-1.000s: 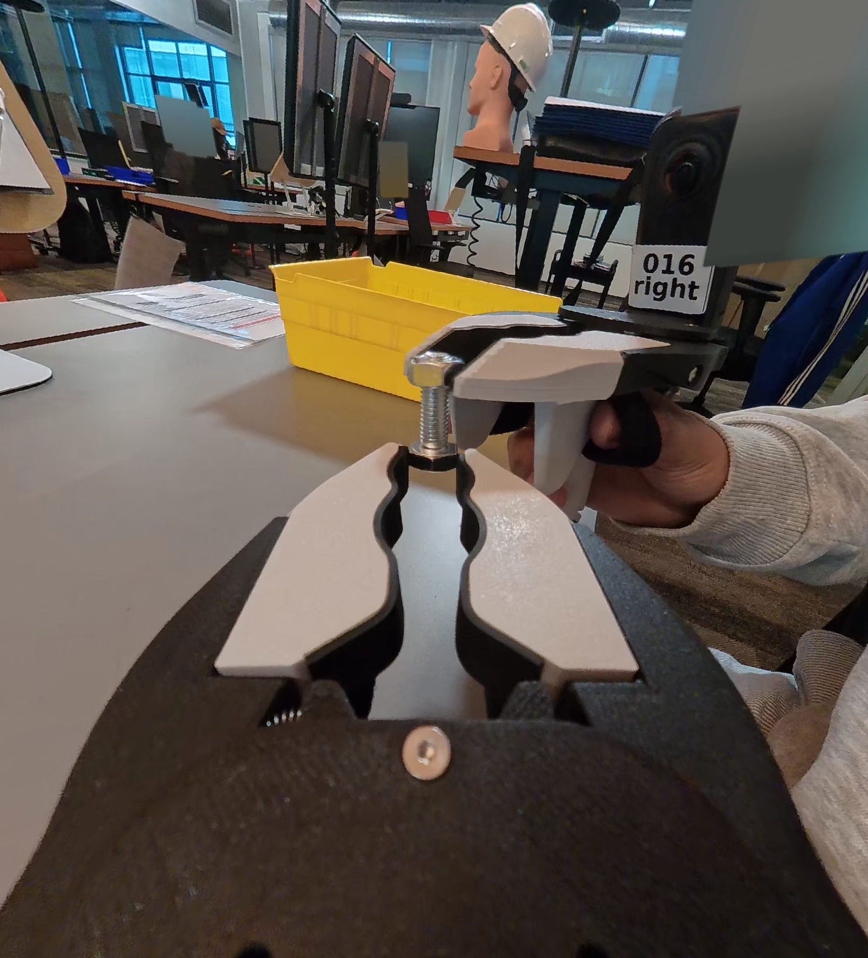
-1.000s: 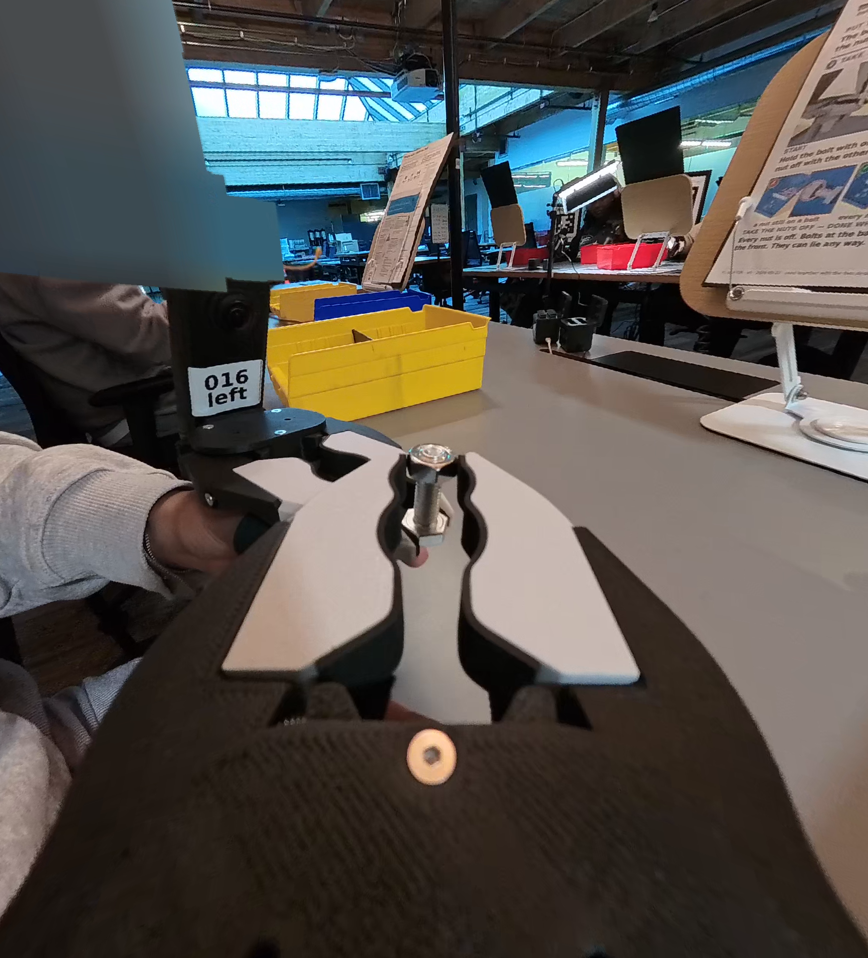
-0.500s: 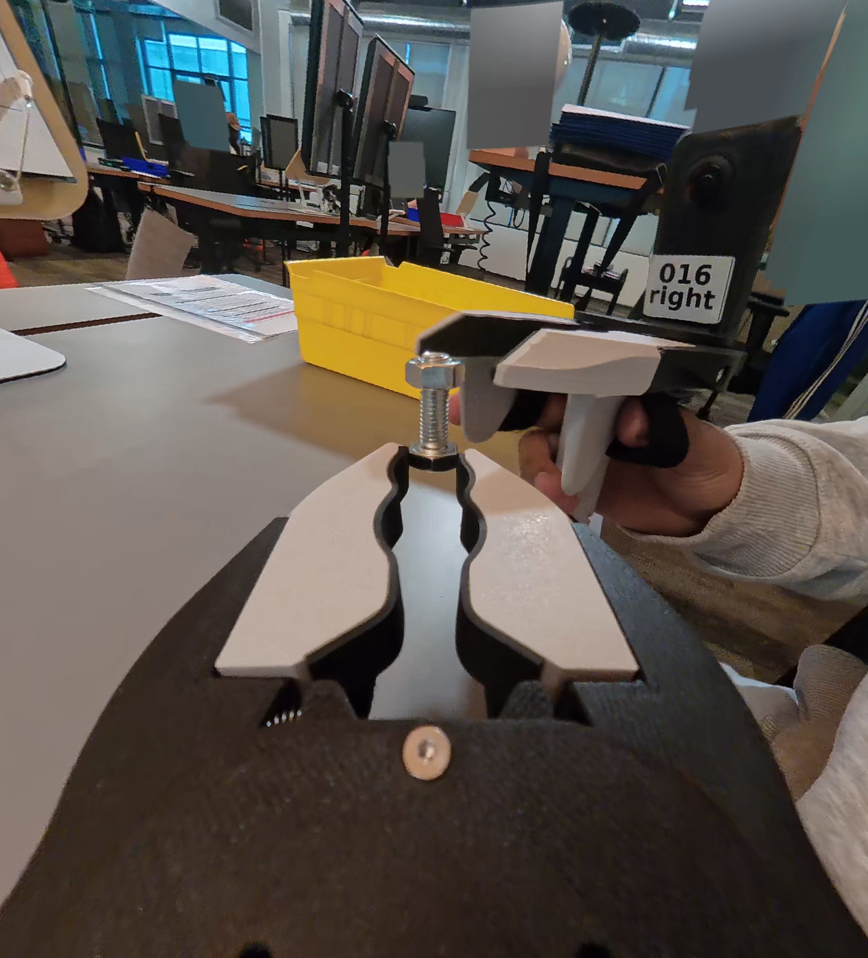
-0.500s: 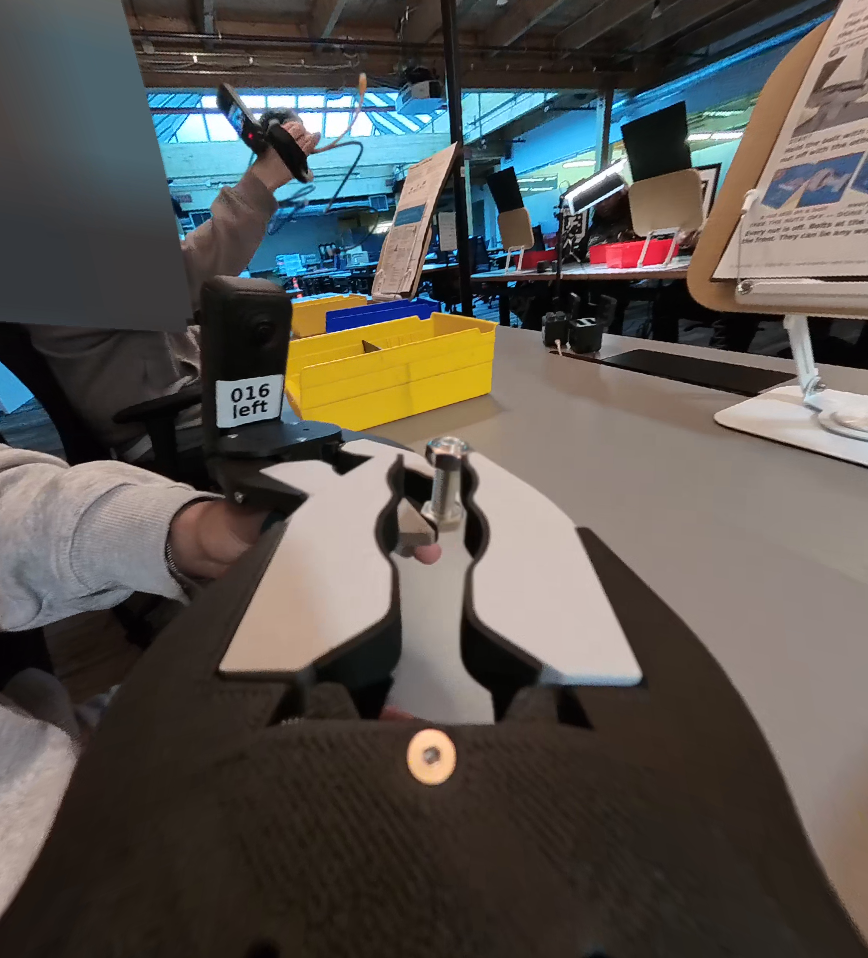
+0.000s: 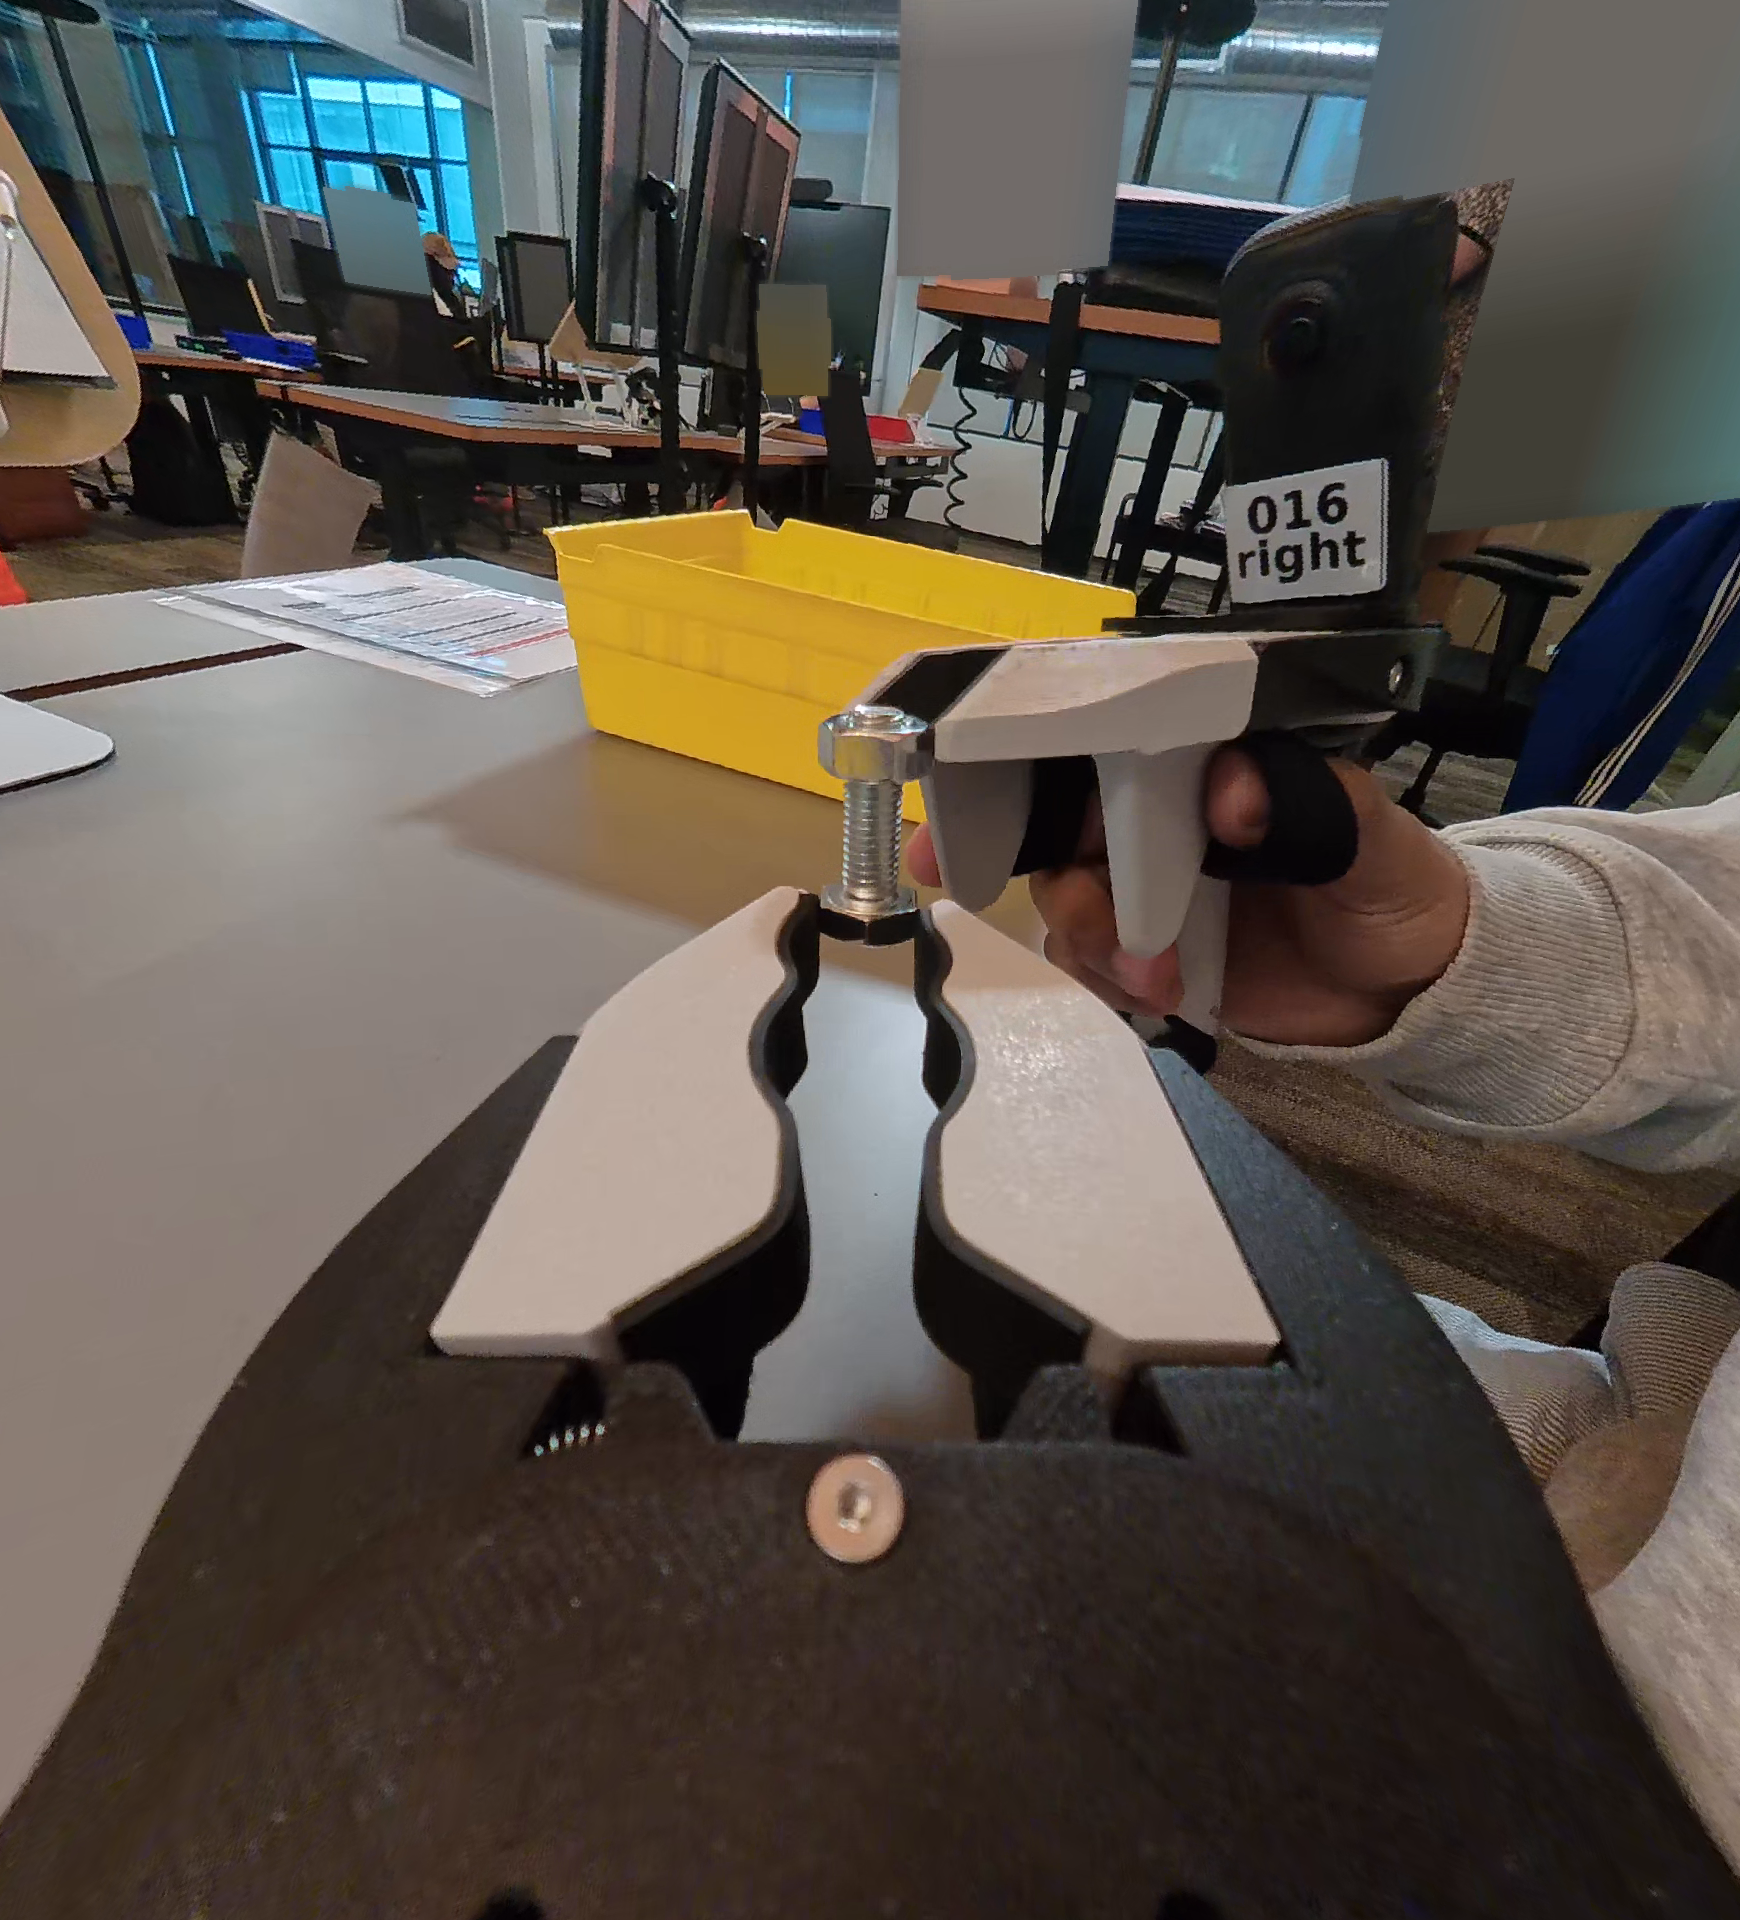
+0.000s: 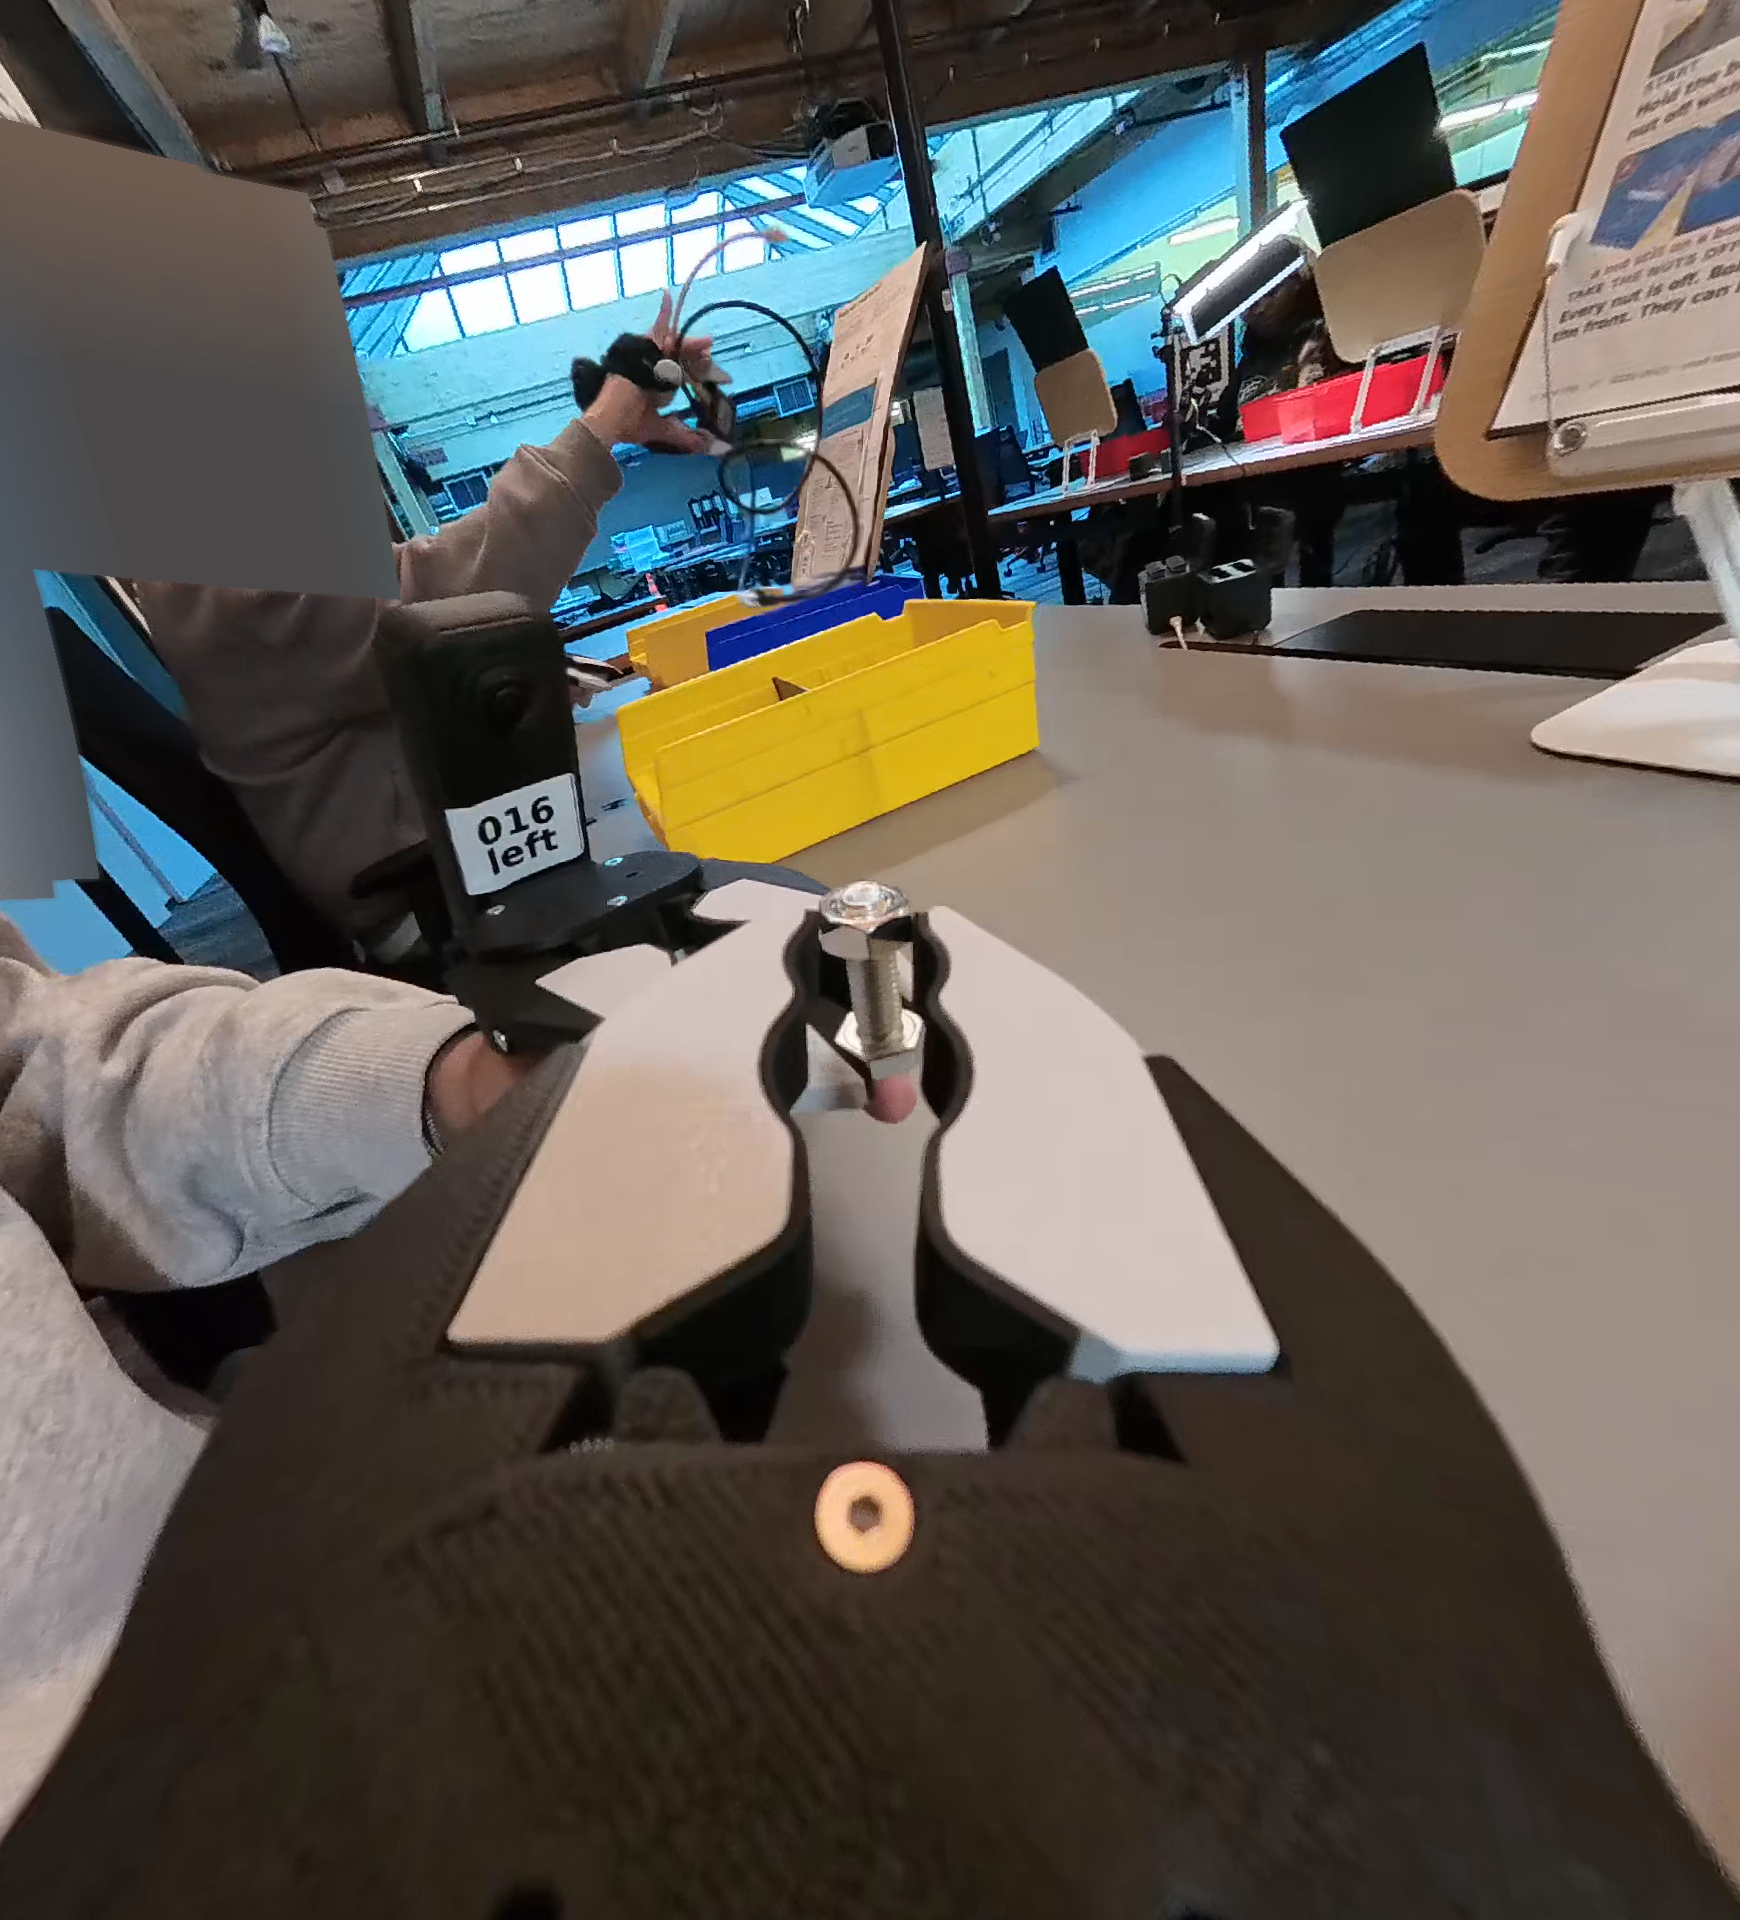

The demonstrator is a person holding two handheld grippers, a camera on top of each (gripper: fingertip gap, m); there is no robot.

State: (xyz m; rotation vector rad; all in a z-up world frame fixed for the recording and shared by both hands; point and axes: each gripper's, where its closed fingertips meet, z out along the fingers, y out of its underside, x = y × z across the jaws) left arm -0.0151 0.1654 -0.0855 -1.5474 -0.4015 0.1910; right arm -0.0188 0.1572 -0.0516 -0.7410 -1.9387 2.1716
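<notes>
While left hand-held gripper [image 5: 864, 920] clamps nut [image 5: 866, 923] | right hand-held gripper [image 6: 861, 930] grips bolt [image 6: 871, 982] head

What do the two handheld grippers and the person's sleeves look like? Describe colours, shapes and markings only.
Each gripper, left gripper and right gripper, has a black, textured rounded body with a silver screw, and two pale grey fingers with wavy black inner edges. Each carries an upright black camera block with a white printed label. The person wears light grey ribbed-cuff sleeves and a black finger strap.
</notes>
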